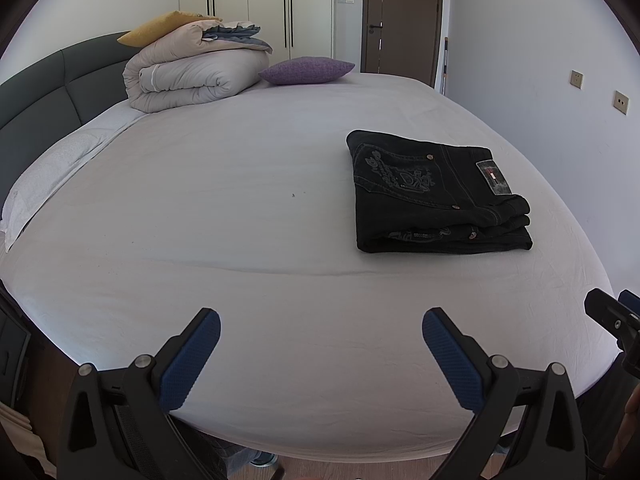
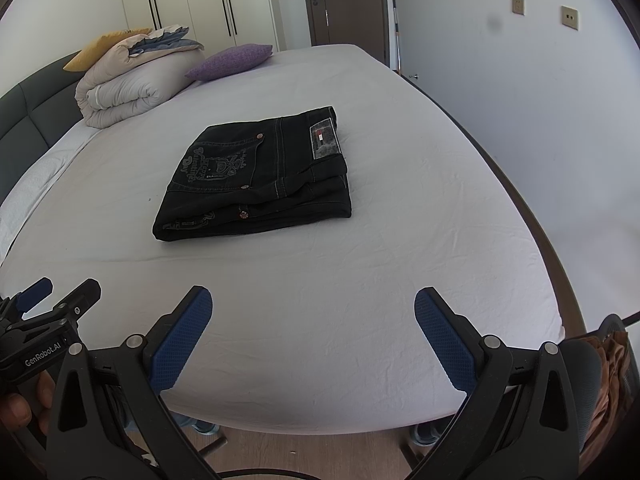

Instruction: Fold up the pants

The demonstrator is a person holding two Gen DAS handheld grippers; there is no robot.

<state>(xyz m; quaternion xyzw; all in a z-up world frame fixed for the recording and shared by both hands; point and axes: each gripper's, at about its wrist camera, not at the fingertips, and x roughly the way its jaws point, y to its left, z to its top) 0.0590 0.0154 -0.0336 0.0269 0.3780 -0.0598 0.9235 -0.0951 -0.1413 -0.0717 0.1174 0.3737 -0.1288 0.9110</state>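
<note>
Your big bed (image 1: 240, 240) fills the room, with its white sheet spread flat. At 11 o'clock a rolled quilt (image 1: 192, 72) sits by the headboard, and a purple pillow (image 1: 306, 70) lies just beside it. The black pants (image 2: 256, 184) lie folded in a neat stack on the sheet, at 2 o'clock from your left gripper (image 1: 321, 356). Its blue fingers are wide apart and hold nothing. Your right gripper (image 2: 313, 338) is wide apart too, with the pants at 12 o'clock.
</note>
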